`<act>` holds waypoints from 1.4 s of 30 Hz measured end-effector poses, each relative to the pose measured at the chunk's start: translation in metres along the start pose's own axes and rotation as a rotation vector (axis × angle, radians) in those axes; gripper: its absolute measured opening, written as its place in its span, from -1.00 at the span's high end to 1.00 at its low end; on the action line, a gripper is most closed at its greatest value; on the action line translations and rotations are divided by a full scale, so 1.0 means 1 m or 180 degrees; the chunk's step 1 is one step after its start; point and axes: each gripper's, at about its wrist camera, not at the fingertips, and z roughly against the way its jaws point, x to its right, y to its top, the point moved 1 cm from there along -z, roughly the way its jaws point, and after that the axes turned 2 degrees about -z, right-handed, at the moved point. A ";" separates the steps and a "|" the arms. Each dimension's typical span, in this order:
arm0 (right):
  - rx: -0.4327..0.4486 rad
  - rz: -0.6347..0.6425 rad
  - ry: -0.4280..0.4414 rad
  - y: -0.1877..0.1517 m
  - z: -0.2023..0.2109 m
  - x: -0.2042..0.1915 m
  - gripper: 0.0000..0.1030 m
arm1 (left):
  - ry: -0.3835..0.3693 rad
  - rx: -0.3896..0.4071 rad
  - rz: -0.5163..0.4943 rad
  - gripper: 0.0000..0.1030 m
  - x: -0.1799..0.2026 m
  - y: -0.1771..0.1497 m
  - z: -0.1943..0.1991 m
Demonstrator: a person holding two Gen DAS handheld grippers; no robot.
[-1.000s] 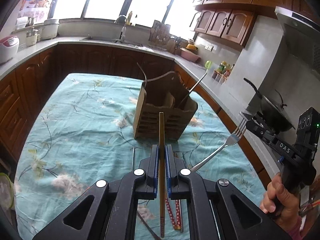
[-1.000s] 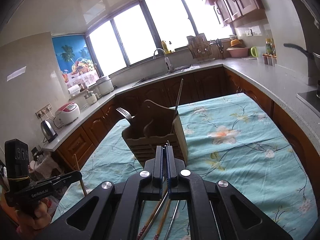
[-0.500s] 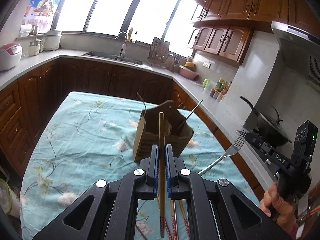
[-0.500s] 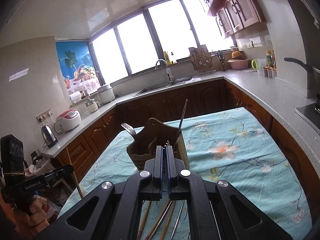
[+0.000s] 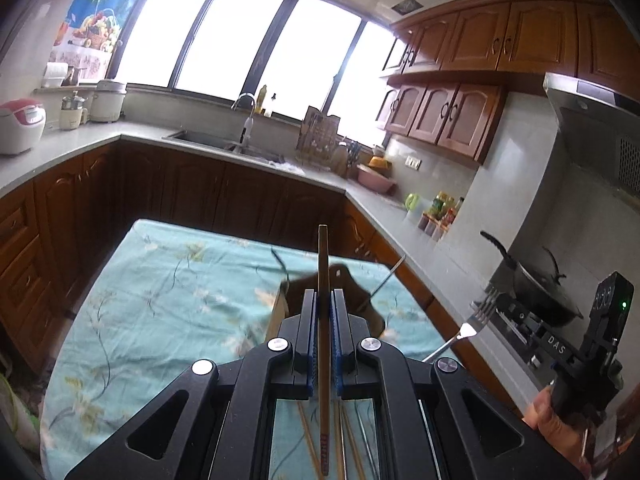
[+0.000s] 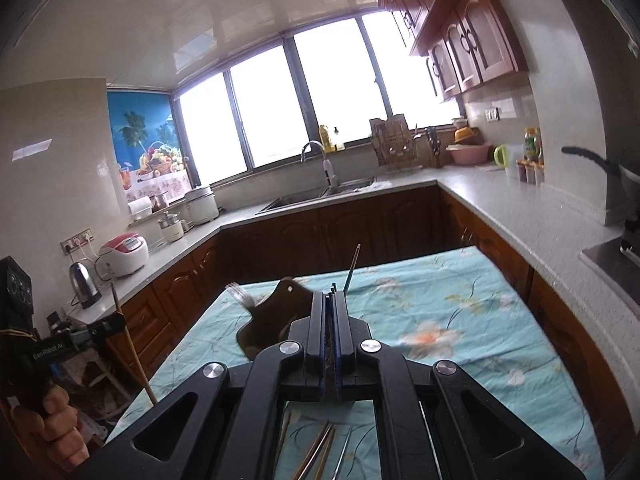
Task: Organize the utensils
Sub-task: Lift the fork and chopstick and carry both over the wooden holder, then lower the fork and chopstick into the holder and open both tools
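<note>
My left gripper (image 5: 324, 296) is shut on a wooden chopstick (image 5: 323, 264) that stands upright between its jaws, well above the table. My right gripper (image 6: 329, 296) is shut on a metal fork; its tines (image 5: 482, 312) show in the left wrist view and just poke past the jaws in its own view. The brown wooden utensil holder (image 6: 276, 316) stands on the table ahead and below, with a fork (image 6: 240, 296) and a thin utensil handle (image 6: 352, 268) in it. Loose chopsticks (image 5: 344, 440) lie on the cloth under the left gripper.
The table wears a teal flowered cloth (image 5: 160, 304). Wooden cabinets and a grey counter (image 6: 520, 216) wrap around it, with a sink (image 5: 224, 144), rice cookers (image 5: 20, 128) and a black wok (image 5: 536, 288). More loose utensils (image 6: 320, 452) lie under the right gripper.
Both grippers have risen and tilted up with their loads. The holder and table have dropped lower in both views, and more of the windows and ceiling shows.
</note>
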 end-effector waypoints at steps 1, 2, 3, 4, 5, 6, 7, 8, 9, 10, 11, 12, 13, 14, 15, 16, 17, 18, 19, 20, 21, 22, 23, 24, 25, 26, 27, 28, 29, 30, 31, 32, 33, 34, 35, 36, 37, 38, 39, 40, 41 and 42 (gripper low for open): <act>0.0018 0.0011 -0.0011 0.002 -0.001 0.000 0.95 | 0.0013 0.0023 -0.0010 0.92 0.000 0.004 -0.005; 0.0054 0.0036 -0.0030 0.006 -0.003 0.000 0.95 | 0.0024 0.0046 -0.0009 0.92 -0.001 0.007 -0.008; 0.0080 0.0055 -0.0045 0.009 -0.004 -0.001 0.95 | 0.0025 0.0075 -0.0006 0.92 -0.002 0.010 -0.012; 0.0112 0.0075 -0.0061 0.014 -0.006 -0.001 0.95 | 0.0029 0.0122 0.0003 0.92 -0.003 0.015 -0.017; 0.0131 0.0082 -0.0060 0.017 -0.008 -0.001 0.95 | 0.0037 0.0155 0.0006 0.92 -0.005 0.018 -0.023; 0.0145 0.0090 -0.0061 0.020 -0.011 -0.001 0.95 | 0.0042 0.0192 0.0005 0.92 -0.005 0.021 -0.027; 0.0151 0.0105 -0.0058 0.024 -0.014 -0.001 0.95 | 0.0047 0.0249 0.0004 0.92 -0.005 0.026 -0.033; 0.0154 0.0109 -0.0049 0.027 -0.018 0.000 0.95 | 0.0053 0.0296 0.0001 0.92 -0.006 0.028 -0.037; 0.0169 0.0112 -0.0050 0.031 -0.022 0.000 0.95 | 0.0064 0.0350 -0.0001 0.92 -0.006 0.030 -0.042; 0.0182 0.0123 -0.0057 0.034 -0.025 0.000 0.95 | 0.0082 0.0410 0.0004 0.92 -0.007 0.033 -0.049; 0.0193 0.0134 -0.0064 0.038 -0.029 0.000 0.95 | 0.0090 0.0455 0.0014 0.92 -0.008 0.035 -0.057; 0.0202 0.0139 -0.0068 0.041 -0.032 0.000 0.95 | 0.0097 0.0489 0.0020 0.92 -0.008 0.035 -0.062; 0.0220 0.0145 -0.0072 0.044 -0.036 0.000 0.95 | 0.0114 0.0533 0.0023 0.91 -0.009 0.035 -0.069; 0.0228 0.0154 -0.0076 0.045 -0.038 0.000 0.95 | 0.0135 0.0572 0.0022 0.92 -0.009 0.033 -0.075; 0.0239 0.0174 -0.0083 0.048 -0.042 -0.001 0.95 | 0.0163 0.0613 0.0027 0.92 -0.010 0.032 -0.082; 0.0251 0.0195 -0.0090 0.049 -0.047 -0.002 0.95 | 0.0186 0.0647 0.0033 0.92 -0.011 0.030 -0.090; 0.0262 0.0223 -0.0108 0.049 -0.051 -0.003 0.95 | 0.0199 0.0666 0.0040 0.92 -0.012 0.029 -0.096; 0.0270 0.0262 -0.0131 0.049 -0.055 -0.004 0.95 | 0.0223 0.0690 0.0052 0.92 -0.013 0.028 -0.104; 0.0275 0.0318 -0.0165 0.049 -0.060 -0.005 0.95 | 0.0247 0.0708 0.0070 0.92 -0.013 0.024 -0.112; 0.0270 0.0360 -0.0192 0.048 -0.064 -0.006 0.95 | 0.0253 0.0710 0.0086 0.92 -0.013 0.021 -0.119; 0.0258 0.0395 -0.0212 0.046 -0.069 -0.007 0.95 | 0.0268 0.0714 0.0112 0.92 -0.014 0.017 -0.127; 0.0247 0.0422 -0.0230 0.044 -0.072 -0.007 0.95 | 0.0275 0.0725 0.0132 0.92 -0.015 0.012 -0.135; 0.0226 0.0460 -0.0254 0.042 -0.078 -0.007 0.95 | 0.0268 0.0736 0.0141 0.92 -0.013 0.008 -0.139; 0.0204 0.0478 -0.0264 0.039 -0.083 -0.007 0.95 | 0.0285 0.0744 0.0146 0.92 -0.014 0.002 -0.147; 0.0180 0.0489 -0.0271 0.038 -0.087 -0.007 0.95 | 0.0304 0.0741 0.0144 0.92 -0.013 -0.002 -0.153; 0.0148 0.0499 -0.0276 0.035 -0.092 -0.006 0.95 | 0.0312 0.0723 0.0140 0.92 -0.012 -0.008 -0.161; 0.0109 0.0507 -0.0277 0.031 -0.097 -0.006 0.95 | 0.0324 0.0698 0.0135 0.92 -0.012 -0.013 -0.168; 0.0070 0.0516 -0.0276 0.027 -0.102 -0.006 0.95 | 0.0346 0.0658 0.0123 0.92 -0.011 -0.020 -0.176; 0.0041 0.0529 -0.0278 0.024 -0.106 -0.006 0.95 | 0.0367 0.0627 0.0111 0.92 -0.010 -0.023 -0.182; 0.0011 0.0546 -0.0279 0.020 -0.109 -0.006 0.95 | 0.0387 0.0589 0.0102 0.92 -0.010 -0.029 -0.190; -0.0025 0.0562 -0.0274 0.017 -0.113 -0.007 0.95 | 0.0381 0.0567 0.0101 0.92 -0.010 -0.031 -0.194; -0.0060 0.0577 -0.0268 0.014 -0.116 -0.007 0.95 | 0.0383 0.0531 0.0096 0.92 -0.009 -0.035 -0.199; -0.0083 0.0591 -0.0268 0.011 -0.119 -0.008 0.95 | 0.0385 0.0505 0.0093 0.91 -0.009 -0.036 -0.203; -0.0117 0.0606 -0.0264 0.008 -0.122 -0.008 0.95 | 0.0376 0.0464 0.0085 0.91 -0.008 -0.042 -0.209; -0.0159 0.0606 -0.0252 0.004 -0.126 -0.008 0.95 | 0.0384 0.0437 0.0075 0.91 -0.007 -0.042 -0.212; -0.0190 0.0601 -0.0245 0.002 -0.128 -0.008 0.95 | 0.0396 0.0410 0.0054 0.91 -0.007 -0.044 -0.216; -0.0221 0.0593 -0.0239 -0.002 -0.130 -0.007 0.95 | 0.0394 0.0397 0.0042 0.91 -0.007 -0.042 -0.216; -0.0246 0.0579 -0.0231 -0.003 -0.132 -0.005 0.95 | 0.0390 0.0372 0.0026 0.92 -0.006 -0.043 -0.218; -0.0281 0.0555 -0.0221 -0.006 -0.134 -0.004 0.96 | 0.0395 0.0351 0.0009 0.92 -0.006 -0.045 -0.221; -0.0307 0.0536 -0.0210 -0.008 -0.136 -0.002 0.96 | 0.0397 0.0341 -0.0003 0.91 -0.008 -0.040 -0.221; -0.0317 0.0525 -0.0209 -0.009 -0.137 -0.002 0.96 | 0.0401 0.0337 -0.0040 0.91 -0.011 -0.038 -0.215; -0.0330 0.0508 -0.0202 -0.010 -0.139 -0.001 0.96 | 0.0401 0.0312 -0.0057 0.91 -0.011 -0.037 -0.214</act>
